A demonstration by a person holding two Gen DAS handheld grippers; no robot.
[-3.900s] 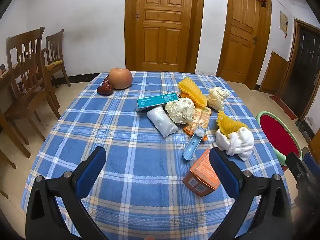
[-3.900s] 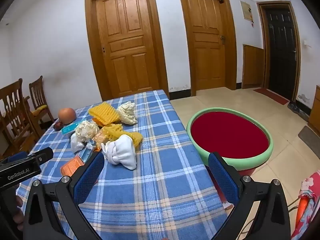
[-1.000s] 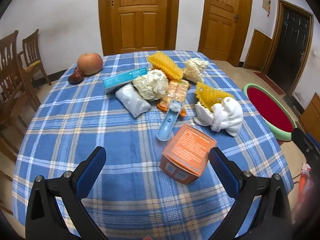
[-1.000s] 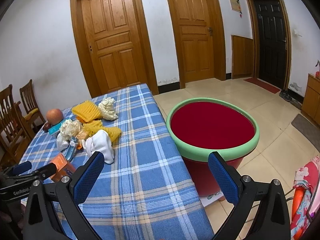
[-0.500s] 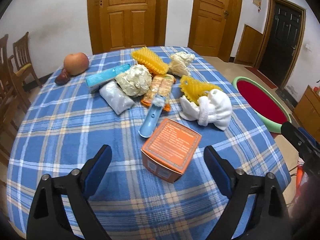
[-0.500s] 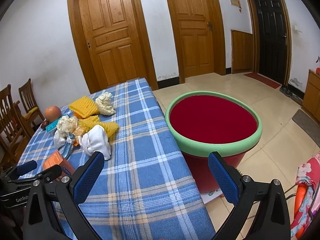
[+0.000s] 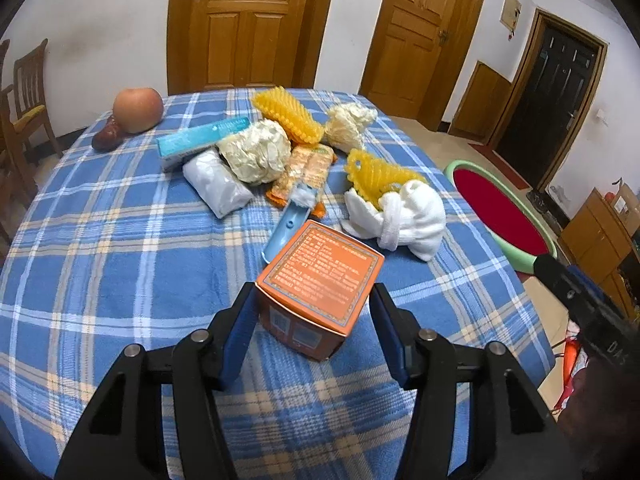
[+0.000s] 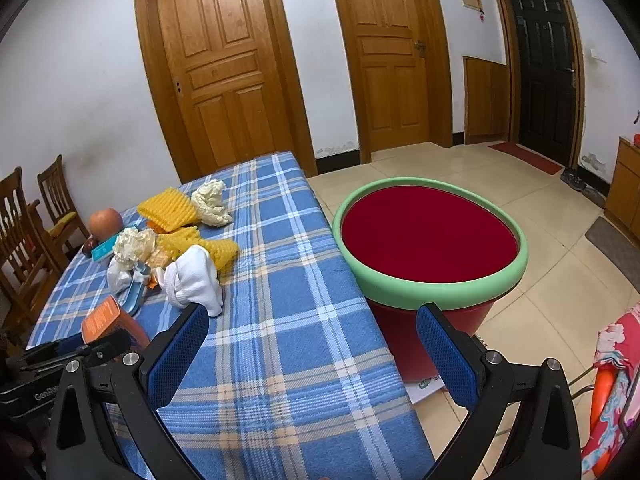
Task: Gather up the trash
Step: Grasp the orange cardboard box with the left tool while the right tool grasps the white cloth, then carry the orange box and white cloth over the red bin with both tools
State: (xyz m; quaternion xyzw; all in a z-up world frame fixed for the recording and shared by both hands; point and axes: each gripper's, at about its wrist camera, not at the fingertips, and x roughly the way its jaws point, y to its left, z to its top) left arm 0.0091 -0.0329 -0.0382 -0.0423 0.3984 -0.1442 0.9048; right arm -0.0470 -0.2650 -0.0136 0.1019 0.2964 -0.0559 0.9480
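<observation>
Here the left tool point(image 7: 312, 320) pinches the orange box point(image 7: 320, 280) — right tool point(image 8: 312, 344) spread wide, level above the table edge point(image 8: 280, 360).

The left gripper point(image 8: 60, 360) reads "GenRo" (rest cut off).

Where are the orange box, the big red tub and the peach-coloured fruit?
orange box point(image 7: 320, 270): left wrist view, on its printed top face.
red tub point(image 8: 436, 282): right wrist view, on its green rim.
peach-coloured fruit point(image 7: 138, 110): left wrist view, on its rounded front.
</observation>
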